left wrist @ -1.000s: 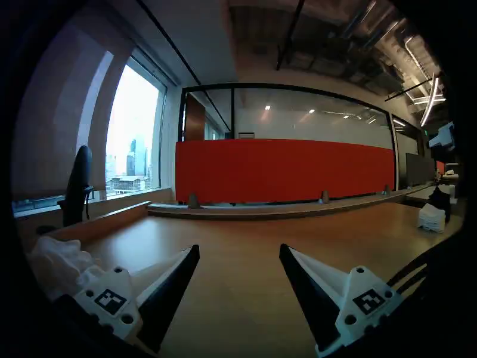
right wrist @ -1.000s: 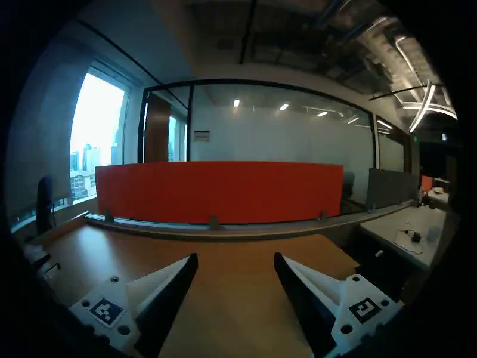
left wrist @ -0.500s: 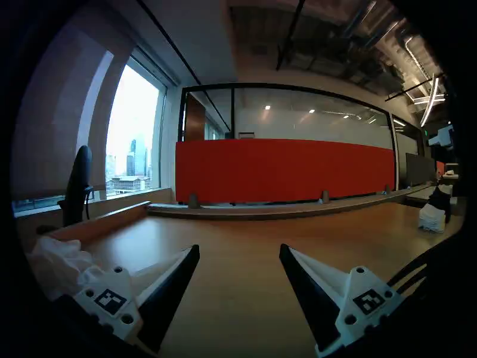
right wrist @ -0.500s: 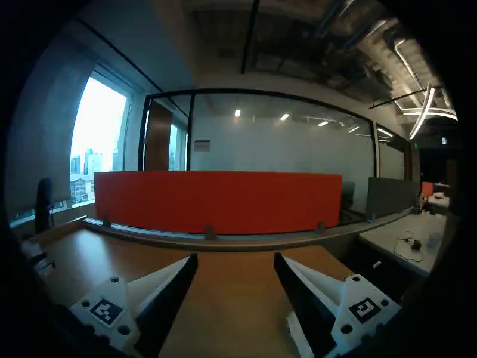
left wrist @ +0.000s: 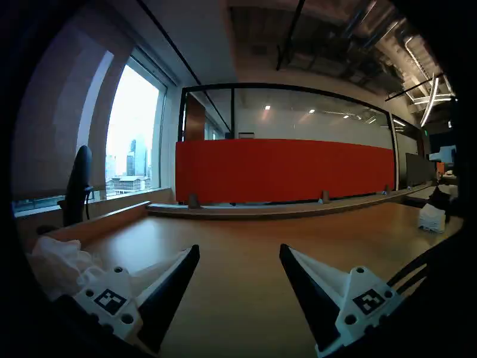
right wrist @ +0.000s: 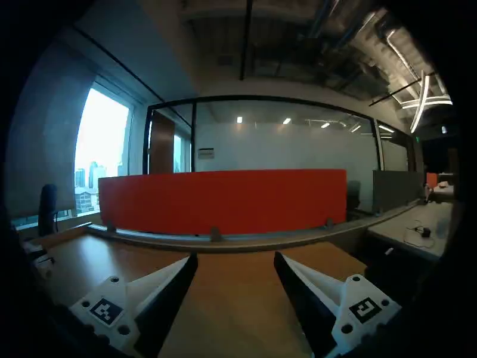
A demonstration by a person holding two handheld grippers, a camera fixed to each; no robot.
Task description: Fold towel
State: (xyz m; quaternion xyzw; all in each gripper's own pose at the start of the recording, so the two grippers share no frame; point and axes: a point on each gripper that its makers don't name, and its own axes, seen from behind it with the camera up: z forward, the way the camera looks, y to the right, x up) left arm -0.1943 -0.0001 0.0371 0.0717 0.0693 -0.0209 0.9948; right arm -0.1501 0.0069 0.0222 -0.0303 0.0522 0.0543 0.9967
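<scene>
The left gripper (left wrist: 238, 250) hovers over the counter (left wrist: 250, 230), fingers apart. A crumpled white cloth (left wrist: 56, 265), probably the towel, lies at 9 o'clock, just beside its left finger. The right gripper (right wrist: 234, 258) is also spread apart.

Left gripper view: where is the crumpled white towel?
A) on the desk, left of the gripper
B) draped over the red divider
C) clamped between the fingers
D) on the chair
A: the towel lies on the desk at the left of the view, beside the open left gripper, whose fingers hold nothing.
</scene>
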